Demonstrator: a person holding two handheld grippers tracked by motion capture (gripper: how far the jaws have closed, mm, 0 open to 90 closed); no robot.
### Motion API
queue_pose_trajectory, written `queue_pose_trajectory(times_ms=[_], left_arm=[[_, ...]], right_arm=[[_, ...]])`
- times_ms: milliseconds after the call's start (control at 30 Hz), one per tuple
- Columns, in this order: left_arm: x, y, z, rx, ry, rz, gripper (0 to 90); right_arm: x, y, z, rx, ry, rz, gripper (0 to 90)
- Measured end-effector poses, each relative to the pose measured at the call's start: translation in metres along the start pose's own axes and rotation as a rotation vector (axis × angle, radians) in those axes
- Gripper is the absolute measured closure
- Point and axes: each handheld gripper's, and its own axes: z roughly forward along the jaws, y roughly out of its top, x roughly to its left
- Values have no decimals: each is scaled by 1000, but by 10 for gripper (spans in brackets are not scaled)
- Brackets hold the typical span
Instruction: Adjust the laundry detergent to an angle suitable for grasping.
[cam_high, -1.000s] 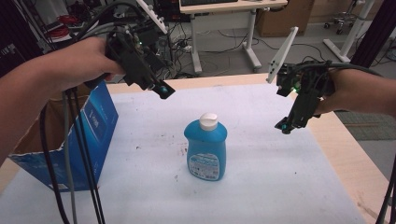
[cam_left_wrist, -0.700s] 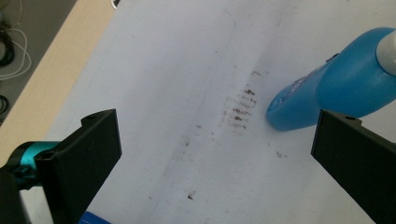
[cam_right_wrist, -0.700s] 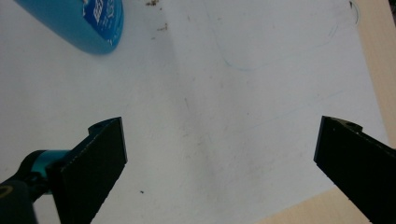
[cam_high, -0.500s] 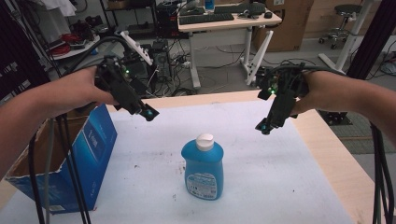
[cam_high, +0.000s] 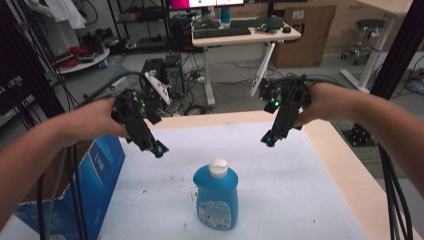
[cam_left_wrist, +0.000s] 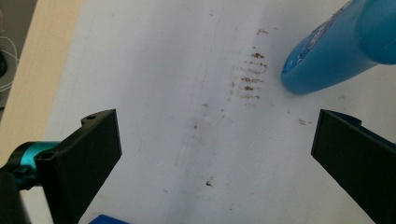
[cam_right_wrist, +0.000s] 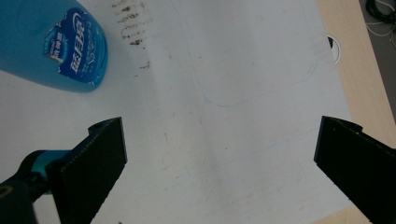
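While it stands upright on the white table cover (cam_high: 300, 190) nearest the person, the blue plastic bottle with a white cap and a printed label (cam_high: 216, 199) is touched by neither gripper. It sits below and between the two sets of fingers, nearer the viewer than both. A smudge of brown marks (cam_left_wrist: 249, 77) lies on the cover just beside the bottle's base, beyond the left fingers in the left gripper view. At the cover's left edge, below and outside the left gripper, stands a blue cardboard box with open flaps (cam_high: 95, 185).

Farther back, the left gripper (cam_high: 159, 149) is held in the air above the cover, its tips pointing down toward the bottle; its jaws stand wide apart with nothing between them but bare cover. The right gripper (cam_high: 269, 140) hangs on the other side of the bottle, likewise tilted downward, its jaws spread wide and empty; the bottle's labelled body lies up and outside its left finger (cam_right_wrist: 93, 168) in the right gripper view. Beyond both grippers the light wooden table edge (cam_high: 225, 119) shows.
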Motion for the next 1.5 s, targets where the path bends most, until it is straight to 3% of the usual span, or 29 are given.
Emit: queue_pose_trajectory(times_ms=[267,600,700,900,1133,1267,1500], left_arm=[[-6,-5,9,9,-44,21,16],[-12,-8,16,44,-42,32,16],[-17,-8,18,65,-32,58,16],[-17,-3,16,38,-25,76,16],[-2,10,10,41,-5,107,16],[9,16,10,20,-17,102,16],[14,19,18,32,-37,105,16]], right_arm=[[-8,12,6,-5,14,-11,16],[-8,19,15,1,25,-30,15],[-9,20,16,-6,24,-28,16],[-6,20,15,0,27,-37,16],[-7,20,14,2,26,-38,16],[-10,19,14,-2,28,-34,16],[-13,19,19,8,36,-30,16]])
